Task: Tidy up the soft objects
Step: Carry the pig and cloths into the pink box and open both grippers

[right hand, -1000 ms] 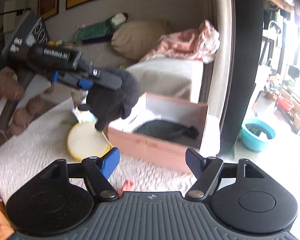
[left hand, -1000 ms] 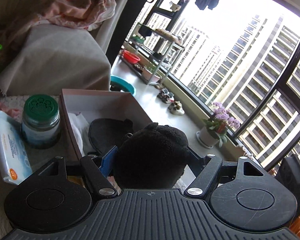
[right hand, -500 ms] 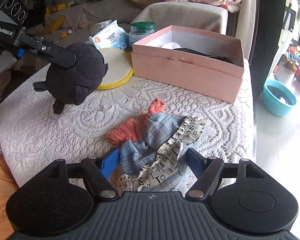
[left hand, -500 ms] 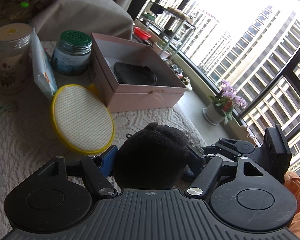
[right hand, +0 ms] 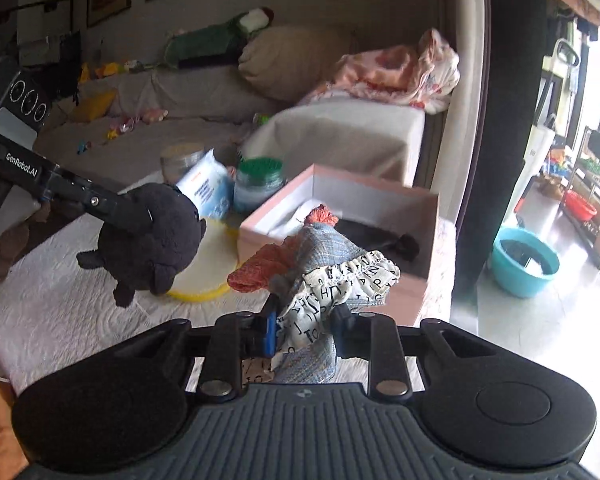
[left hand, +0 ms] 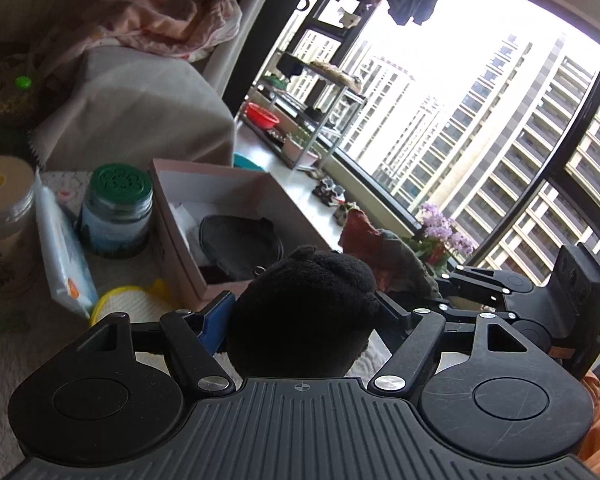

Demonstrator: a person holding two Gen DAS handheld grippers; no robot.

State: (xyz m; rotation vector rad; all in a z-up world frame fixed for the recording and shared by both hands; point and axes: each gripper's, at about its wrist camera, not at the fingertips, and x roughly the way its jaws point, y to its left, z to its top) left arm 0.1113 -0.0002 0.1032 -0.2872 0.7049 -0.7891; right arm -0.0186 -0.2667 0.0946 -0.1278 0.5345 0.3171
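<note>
Soft toy [left hand: 306, 312], black and plush, sits clamped between the fingers of the left gripper [left hand: 304, 316], held above the white lace-covered table [right hand: 60, 308]; from the right wrist view it hangs clear of the cloth, just in front of a round yellow-rimmed pad [right hand: 204, 272]. Beside it, the right gripper [right hand: 305, 330] has just been closing its jaws and now pinches a bundle of cloth [right hand: 324, 276] between them: blue woven fabric, an orange knitted piece and a white frill printed with letters, lifted off the table. Just beyond both loads stands an open pink box [right hand: 384, 196] at the table's far edge, with a dark soft item [left hand: 240, 246] and some white material lying inside. Left of the box are a green-lidded jar [left hand: 116, 216], a pack of wipes [left hand: 64, 256] and a pale-lidded jar [left hand: 4, 220]. Behind the table, a covered sofa [right hand: 340, 136] carries a crumpled pink blanket [right hand: 400, 68] and a cushion [right hand: 292, 60]. A teal basin [right hand: 524, 264] rests on the floor near the window, where a pot of purple flowers [left hand: 444, 232] stands on the sill against tall apartment blocks outside
</note>
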